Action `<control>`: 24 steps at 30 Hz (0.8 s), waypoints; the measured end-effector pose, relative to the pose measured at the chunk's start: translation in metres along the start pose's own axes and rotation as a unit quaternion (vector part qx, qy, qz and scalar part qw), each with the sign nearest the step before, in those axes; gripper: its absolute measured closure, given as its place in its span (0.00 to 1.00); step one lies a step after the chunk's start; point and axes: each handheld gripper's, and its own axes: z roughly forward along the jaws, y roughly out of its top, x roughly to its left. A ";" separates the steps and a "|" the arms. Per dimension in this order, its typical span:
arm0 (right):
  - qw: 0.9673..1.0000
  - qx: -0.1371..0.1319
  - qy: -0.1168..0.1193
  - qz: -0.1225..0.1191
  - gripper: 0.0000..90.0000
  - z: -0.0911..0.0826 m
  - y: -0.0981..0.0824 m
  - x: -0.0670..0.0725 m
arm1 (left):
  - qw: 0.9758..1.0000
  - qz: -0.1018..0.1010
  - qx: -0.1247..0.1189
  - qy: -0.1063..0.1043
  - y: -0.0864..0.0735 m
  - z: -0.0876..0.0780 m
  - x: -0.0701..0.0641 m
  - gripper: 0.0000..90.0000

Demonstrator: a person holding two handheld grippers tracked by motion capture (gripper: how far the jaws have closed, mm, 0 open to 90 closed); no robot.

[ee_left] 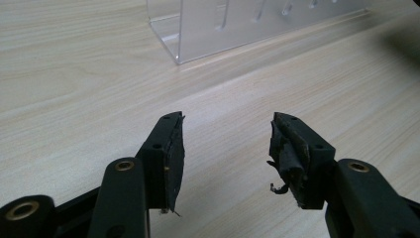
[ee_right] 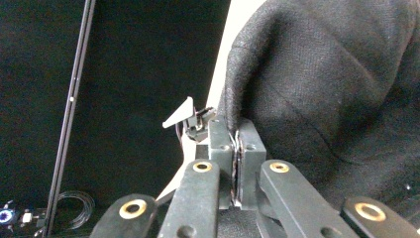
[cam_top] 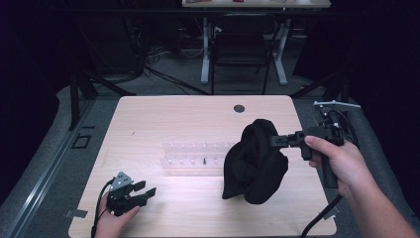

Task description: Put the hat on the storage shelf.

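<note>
Cloth (cam_top: 255, 163), black and bunched, hangs from the right gripper (cam_top: 275, 141), whose jaws are pinched tight on an edge fold, lifting most of it above the table (cam_top: 148, 114); its lower end seems to touch the wood, though that is hard to tell. Holding it by the edge likely lets it drape open. The left gripper (cam_top: 143, 191) rests low near the front left corner, jaws wide with nothing between them, apparently waiting. A clear rack (cam_top: 195, 158) sits mid-table; the cloth hides its right end. What kind of garment this is cannot be made out.
</note>
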 end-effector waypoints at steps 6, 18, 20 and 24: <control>1.000 -0.010 0.005 -0.003 0.98 -0.001 0.005 0.003 | 1.000 -0.001 0.000 0.000 0.000 0.000 0.000 0.52; 1.000 -0.022 0.003 -0.005 0.98 0.001 0.018 0.006 | 1.000 0.000 0.000 -0.001 0.000 0.000 0.000 0.52; 1.000 -0.026 0.004 -0.003 0.98 0.002 0.021 0.006 | 1.000 0.000 -0.001 0.000 0.000 0.000 0.000 0.52; 1.000 -0.031 0.007 -0.003 0.98 0.004 0.026 0.008 | 1.000 -0.002 -0.001 0.000 0.000 0.000 0.001 0.51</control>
